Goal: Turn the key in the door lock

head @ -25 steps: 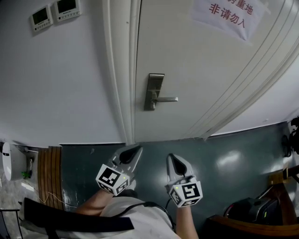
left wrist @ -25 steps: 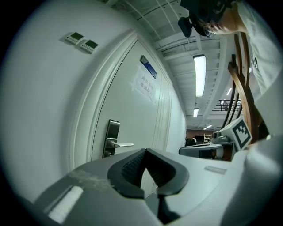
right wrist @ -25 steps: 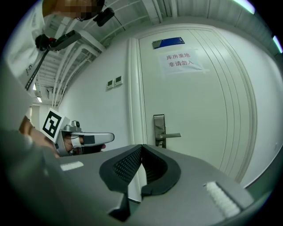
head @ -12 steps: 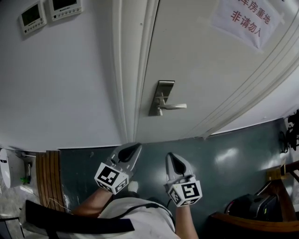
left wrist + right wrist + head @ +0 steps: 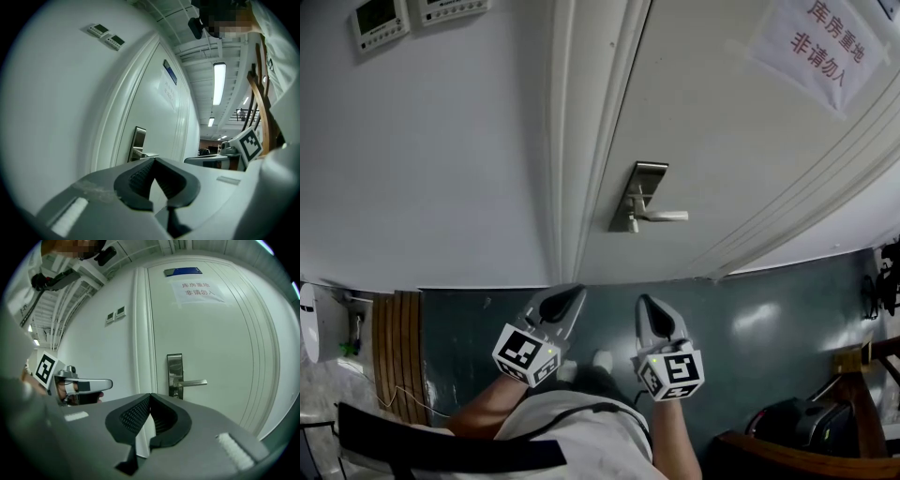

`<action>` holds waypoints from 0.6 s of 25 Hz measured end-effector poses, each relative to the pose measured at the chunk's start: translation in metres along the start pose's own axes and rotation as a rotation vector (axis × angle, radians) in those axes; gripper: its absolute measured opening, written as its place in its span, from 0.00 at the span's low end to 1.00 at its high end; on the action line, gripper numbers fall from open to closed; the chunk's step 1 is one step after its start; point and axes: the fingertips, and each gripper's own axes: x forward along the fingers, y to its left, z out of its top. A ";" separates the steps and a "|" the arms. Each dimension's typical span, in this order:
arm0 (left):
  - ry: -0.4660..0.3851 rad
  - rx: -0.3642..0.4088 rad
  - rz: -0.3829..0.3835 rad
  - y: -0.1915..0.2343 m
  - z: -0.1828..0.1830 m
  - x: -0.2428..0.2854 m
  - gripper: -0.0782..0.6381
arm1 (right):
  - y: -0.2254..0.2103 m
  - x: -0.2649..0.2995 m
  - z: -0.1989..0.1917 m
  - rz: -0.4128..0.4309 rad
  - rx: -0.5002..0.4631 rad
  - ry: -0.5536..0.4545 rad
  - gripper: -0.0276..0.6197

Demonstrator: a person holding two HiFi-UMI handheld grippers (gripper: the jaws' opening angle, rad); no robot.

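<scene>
My left tongs [image 5: 570,298] and right tongs [image 5: 648,308] are both pinched shut, empty, well short of the lock [image 5: 643,192]. Arriving closed, they could bump the handle [image 5: 671,217], not grip any key.

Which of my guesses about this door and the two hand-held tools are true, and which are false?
1. The left gripper and the right gripper are both shut and empty. True.
2. The right gripper is touching the door handle. False: both grippers are apart from the door handle, short of the door.
3. A paper sign with red characters hangs on the door. True.
4. The two wall panels are mounted on the door. False: they sit on the wall, beyond the door frame.
5. In the head view, the door handle points right, away from the frame. True.
</scene>
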 end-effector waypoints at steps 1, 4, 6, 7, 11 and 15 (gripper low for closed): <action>0.001 0.002 0.009 0.001 -0.001 0.001 0.12 | -0.003 0.005 -0.001 0.000 -0.019 0.005 0.05; -0.006 0.000 0.034 0.002 0.001 0.005 0.12 | -0.017 0.021 -0.003 -0.005 -0.085 0.021 0.05; -0.017 0.006 0.047 0.001 0.006 0.010 0.12 | -0.026 0.033 -0.005 -0.005 -0.119 0.030 0.05; -0.023 0.010 0.054 0.001 0.009 0.013 0.12 | -0.031 0.040 -0.006 -0.001 -0.131 0.037 0.05; -0.036 0.012 0.098 0.007 0.010 0.026 0.12 | -0.045 0.064 -0.009 0.024 -0.175 0.057 0.06; -0.034 0.006 0.141 0.014 0.006 0.040 0.12 | -0.058 0.087 -0.010 0.040 -0.225 0.077 0.06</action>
